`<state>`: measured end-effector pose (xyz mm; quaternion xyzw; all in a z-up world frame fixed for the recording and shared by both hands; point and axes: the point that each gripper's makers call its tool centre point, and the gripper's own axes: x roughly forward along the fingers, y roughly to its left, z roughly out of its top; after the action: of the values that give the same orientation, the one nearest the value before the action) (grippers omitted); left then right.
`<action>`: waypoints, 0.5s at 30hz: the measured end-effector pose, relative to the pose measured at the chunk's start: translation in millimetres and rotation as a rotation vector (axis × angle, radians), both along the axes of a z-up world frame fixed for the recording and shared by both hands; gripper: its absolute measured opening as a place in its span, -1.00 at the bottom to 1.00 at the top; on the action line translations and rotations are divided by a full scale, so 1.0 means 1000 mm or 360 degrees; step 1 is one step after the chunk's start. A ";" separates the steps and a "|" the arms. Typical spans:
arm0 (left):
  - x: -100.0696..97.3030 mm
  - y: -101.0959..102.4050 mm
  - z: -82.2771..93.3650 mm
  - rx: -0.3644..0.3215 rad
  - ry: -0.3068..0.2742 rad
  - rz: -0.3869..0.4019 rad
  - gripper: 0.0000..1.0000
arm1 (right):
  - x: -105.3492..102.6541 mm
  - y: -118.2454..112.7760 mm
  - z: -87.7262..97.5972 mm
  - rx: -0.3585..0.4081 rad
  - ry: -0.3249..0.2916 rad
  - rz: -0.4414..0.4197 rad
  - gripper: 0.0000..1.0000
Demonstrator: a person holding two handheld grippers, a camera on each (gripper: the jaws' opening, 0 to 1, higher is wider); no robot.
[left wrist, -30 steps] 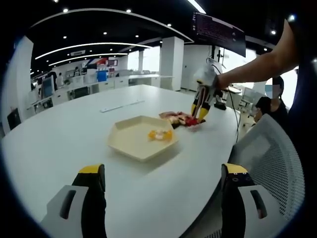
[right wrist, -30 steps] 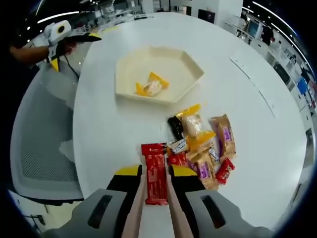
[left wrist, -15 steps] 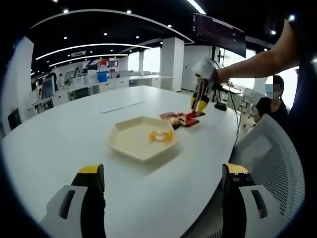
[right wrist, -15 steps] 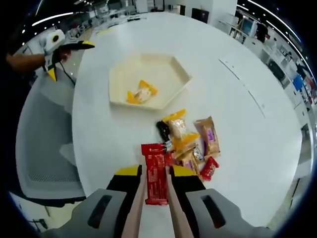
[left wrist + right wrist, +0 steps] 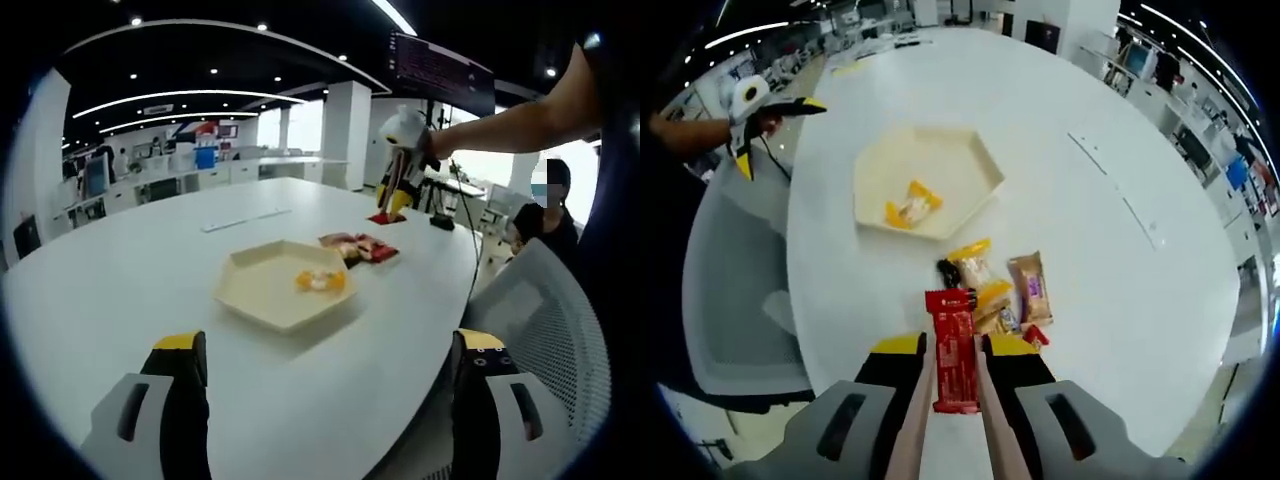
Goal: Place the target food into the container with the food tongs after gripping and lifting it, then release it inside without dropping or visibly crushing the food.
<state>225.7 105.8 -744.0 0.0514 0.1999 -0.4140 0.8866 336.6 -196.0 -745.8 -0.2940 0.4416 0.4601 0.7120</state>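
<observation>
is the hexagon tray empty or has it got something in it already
Not empty. The hexagonal tray holds one orange-and-white wrapped snack; the red bar sits clamped in the right gripper, above the table.

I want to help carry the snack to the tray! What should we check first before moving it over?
1. Red bar held in the right gripper: ok, jaws shut on it.
2. Bar lifted off the snack pile: ok, it hangs above the table.
3. Bar not squashed: ok, wrapper looks flat and whole.
4. Room in the tray: ok, one orange snack inside, space beside it.
5. Left gripper out of the way: ok, open, at the table edge, short of the tray.
6. Grip firm enough for the trip: cannot tell.
</observation>
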 end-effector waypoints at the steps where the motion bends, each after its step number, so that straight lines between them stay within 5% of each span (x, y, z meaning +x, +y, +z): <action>1: 0.000 0.000 0.000 -0.0004 0.0002 0.0000 0.98 | 0.001 0.000 0.002 0.0001 0.0000 -0.0003 -0.57; 15: -0.001 0.000 -0.003 0.0019 0.0006 -0.0013 0.98 | 0.006 0.000 0.020 -0.0018 -0.0002 0.0004 -0.57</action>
<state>224.8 105.3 -747.2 0.0566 0.2037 -0.4165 0.8842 342.2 -196.2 -726.2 -0.2988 0.4432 0.4583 0.7101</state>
